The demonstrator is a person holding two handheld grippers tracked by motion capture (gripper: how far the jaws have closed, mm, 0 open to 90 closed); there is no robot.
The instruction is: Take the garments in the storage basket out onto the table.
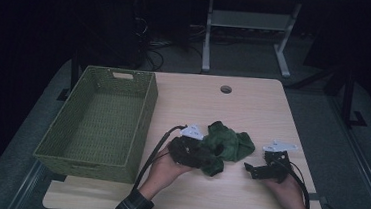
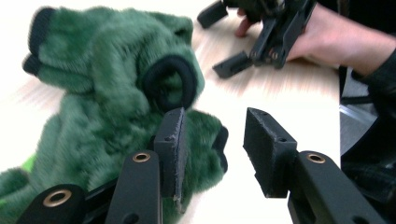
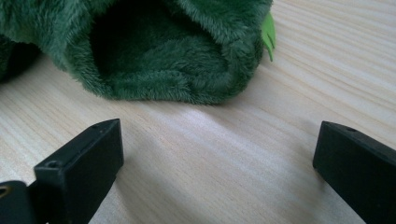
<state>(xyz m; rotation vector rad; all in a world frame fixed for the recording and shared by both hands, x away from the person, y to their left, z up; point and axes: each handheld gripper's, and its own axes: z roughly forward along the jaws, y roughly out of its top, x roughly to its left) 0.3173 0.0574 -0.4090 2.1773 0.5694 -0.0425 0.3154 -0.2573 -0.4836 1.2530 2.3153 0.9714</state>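
Evidently the left gripper point(image 2: 212, 144) stood partly open beside the green plush garment point(image 1: 223, 145) on the table point(image 1: 253, 105), gripping nothing, while the right gripper point(image 3: 215, 172) gaped empty, so closing might have snagged only loose fur and slipped.

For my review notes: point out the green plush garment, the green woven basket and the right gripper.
green plush garment point(image 1: 228, 144), high view, middle of the crumpled fleece.
green woven basket point(image 1: 141, 126), high view, its right wall.
right gripper point(image 1: 248, 169), high view, between its open jaw tips.
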